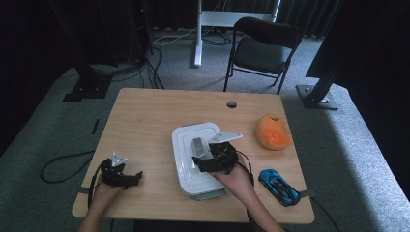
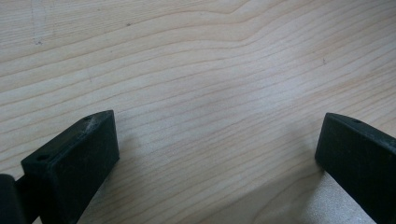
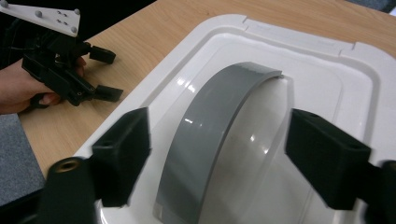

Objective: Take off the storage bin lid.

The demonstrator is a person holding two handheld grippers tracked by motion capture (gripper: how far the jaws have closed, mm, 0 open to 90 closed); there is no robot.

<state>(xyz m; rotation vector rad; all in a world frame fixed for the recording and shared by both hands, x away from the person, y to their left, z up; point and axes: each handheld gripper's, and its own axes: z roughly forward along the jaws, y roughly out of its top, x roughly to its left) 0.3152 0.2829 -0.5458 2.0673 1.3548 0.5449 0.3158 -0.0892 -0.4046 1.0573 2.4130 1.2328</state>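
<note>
Right gripper (image 3: 217,154) wide open around grey handle (image 3: 205,140) of white box lid (image 1: 186,145), left gripper (image 1: 126,178) open on tabletop (image 1: 145,116) at 9 o'clock of the box lid.

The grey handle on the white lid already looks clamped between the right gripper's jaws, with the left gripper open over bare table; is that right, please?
Not quite: the right gripper straddles the handle of the lid, but its jaws stand clear of it, as the right gripper view shows. The left gripper is open over bare table.
</note>
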